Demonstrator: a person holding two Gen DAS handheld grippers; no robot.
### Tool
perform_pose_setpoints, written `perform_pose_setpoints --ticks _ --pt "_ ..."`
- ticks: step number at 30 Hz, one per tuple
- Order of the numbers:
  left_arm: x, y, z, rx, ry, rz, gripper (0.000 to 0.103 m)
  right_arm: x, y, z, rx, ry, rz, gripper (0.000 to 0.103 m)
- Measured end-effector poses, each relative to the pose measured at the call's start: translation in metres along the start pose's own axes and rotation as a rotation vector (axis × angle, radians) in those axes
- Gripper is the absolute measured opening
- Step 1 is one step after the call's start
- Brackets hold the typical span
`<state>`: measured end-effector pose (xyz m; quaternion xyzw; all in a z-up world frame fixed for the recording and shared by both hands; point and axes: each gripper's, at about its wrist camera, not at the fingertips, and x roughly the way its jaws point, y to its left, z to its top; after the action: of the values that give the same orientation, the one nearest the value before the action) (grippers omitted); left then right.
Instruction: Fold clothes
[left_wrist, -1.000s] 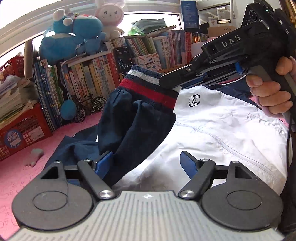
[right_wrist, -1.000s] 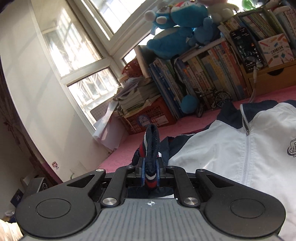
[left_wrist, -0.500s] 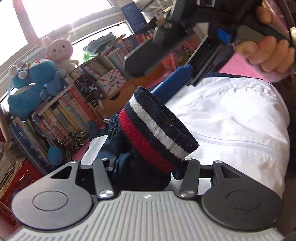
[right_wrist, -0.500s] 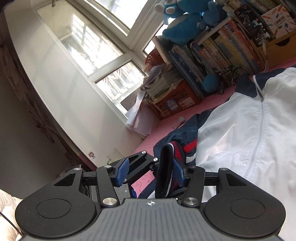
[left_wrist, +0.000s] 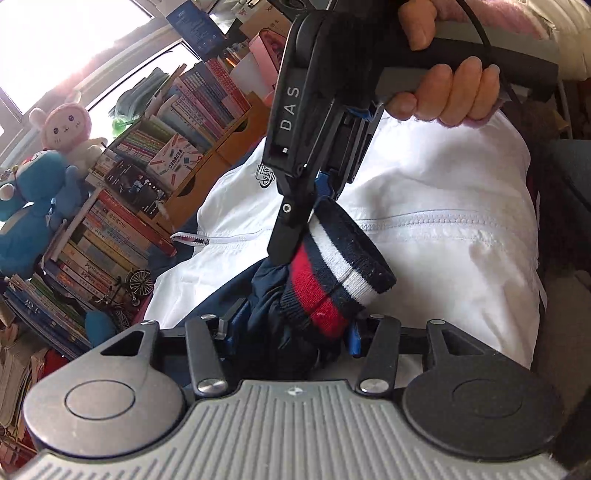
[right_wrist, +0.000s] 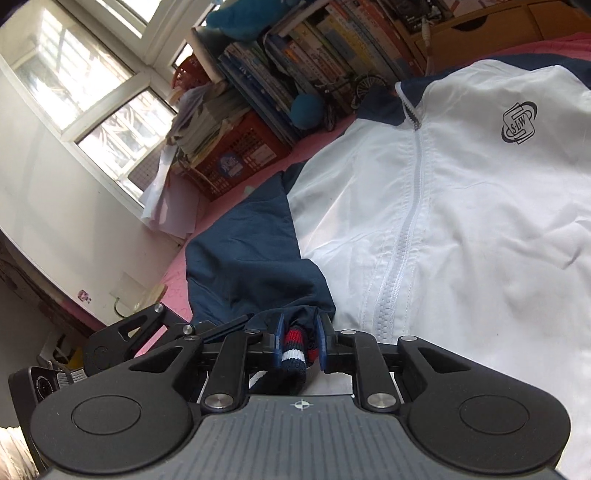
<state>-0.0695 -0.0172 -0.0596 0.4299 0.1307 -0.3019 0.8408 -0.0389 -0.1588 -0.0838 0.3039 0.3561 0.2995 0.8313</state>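
Note:
A white jacket (right_wrist: 461, 221) with a front zipper, a chest logo and navy sleeves lies spread on a pink surface (right_wrist: 173, 269). One navy sleeve (right_wrist: 251, 258) is lifted, and it ends in a red, white and navy striped cuff (left_wrist: 332, 266). My left gripper (left_wrist: 295, 328) is shut on the bunched navy sleeve just behind the cuff. From above, my right gripper (left_wrist: 306, 229) comes down onto the cuff's far edge, held by a hand (left_wrist: 443, 96). In the right wrist view the right gripper (right_wrist: 299, 339) is shut on the cuff (right_wrist: 293, 349), which is pinched between the blue pads.
Shelves of books (left_wrist: 129, 221) with plush toys (left_wrist: 33, 206) run along the far side. A red crate (right_wrist: 240, 155) heaped with papers stands by the window. A small model bicycle (right_wrist: 365, 86) sits near the jacket's collar. The wall is close on the left.
The left gripper went from open around the sleeve to shut on it and lifted. The right gripper loosened on the cuff half a second ago and has closed on it again.

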Motion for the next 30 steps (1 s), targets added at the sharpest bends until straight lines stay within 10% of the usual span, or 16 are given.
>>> perform_pose_setpoints --ticks 6,9,12,19,26,30 --pt "0.005 -0.004 0.006 0.025 0.02 0.113 0.071 0.008 -0.014 -0.007 0.12 0.049 0.069 0.019" --pt "0.014 0.012 0.012 0.014 0.048 0.267 0.036 0.002 -0.012 -0.002 0.117 0.016 0.147 0.024" --pt "0.016 0.065 0.01 -0.07 0.064 0.405 0.034 -0.004 -0.013 0.004 0.087 -0.036 0.084 0.049" --pt "0.011 0.224 -0.032 -0.028 0.231 0.829 0.034 0.013 -0.027 0.011 0.014 -0.042 -0.135 0.049" --pt "-0.004 0.368 -0.125 -0.495 0.409 1.047 0.033 0.034 -0.028 0.015 -0.035 -0.028 -0.19 0.05" --pt "-0.003 0.4 -0.185 -0.804 0.48 1.054 0.033 0.042 -0.023 0.016 -0.094 -0.024 -0.225 0.051"
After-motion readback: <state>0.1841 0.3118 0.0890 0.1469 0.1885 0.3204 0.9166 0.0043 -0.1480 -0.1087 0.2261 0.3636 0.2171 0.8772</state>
